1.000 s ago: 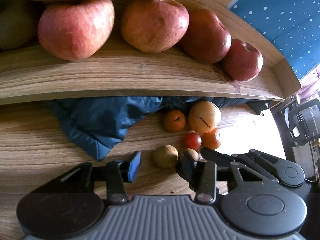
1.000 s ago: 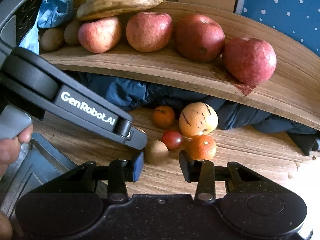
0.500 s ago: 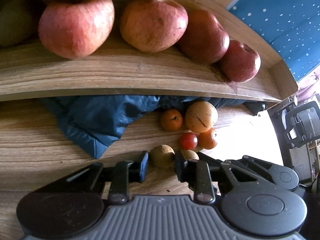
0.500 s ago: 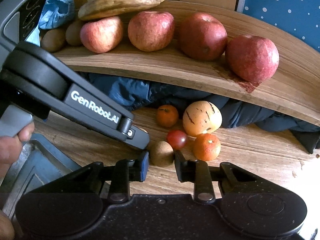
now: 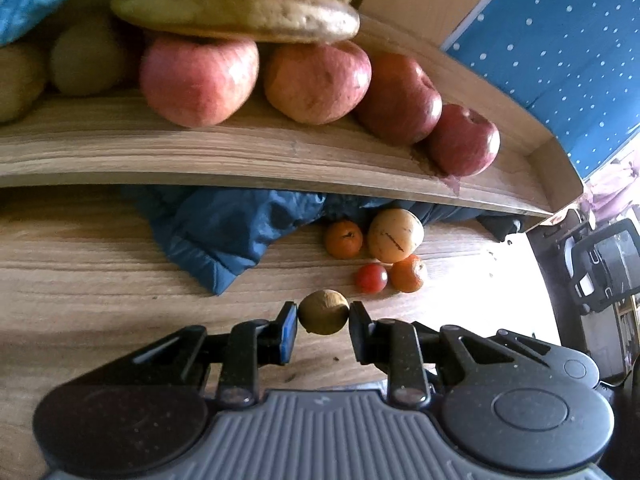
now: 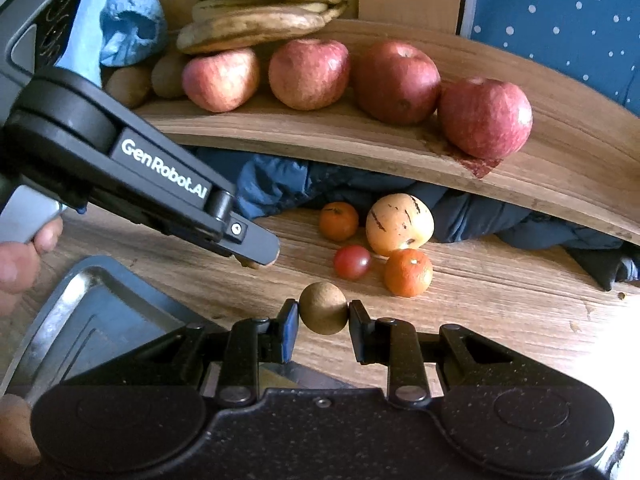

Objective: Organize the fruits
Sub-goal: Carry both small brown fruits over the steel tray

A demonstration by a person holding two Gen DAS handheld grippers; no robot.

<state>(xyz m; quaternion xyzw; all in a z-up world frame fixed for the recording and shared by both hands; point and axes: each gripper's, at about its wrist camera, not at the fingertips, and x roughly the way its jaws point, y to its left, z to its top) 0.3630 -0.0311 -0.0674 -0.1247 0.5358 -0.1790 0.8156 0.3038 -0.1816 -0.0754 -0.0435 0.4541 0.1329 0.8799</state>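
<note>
Between pads of each gripper: left gripper (image 5: 323, 323) clamped on small brown fruit (image 5: 323, 312), right gripper (image 6: 323, 322) clamped on its own brown fruit (image 6: 323, 308), both just above table (image 6: 500, 300). Likely light, firm, round; could roll out. Grip across widest middle, modest squeeze.

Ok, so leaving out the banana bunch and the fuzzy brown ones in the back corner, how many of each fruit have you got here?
Red apples: 4
Small oranges: 2
Cherry tomato: 1
Pale yellow striped fruit: 1
Small brown round fruits: 2, one in the left claw, one in the right claw
Total: 10
</note>
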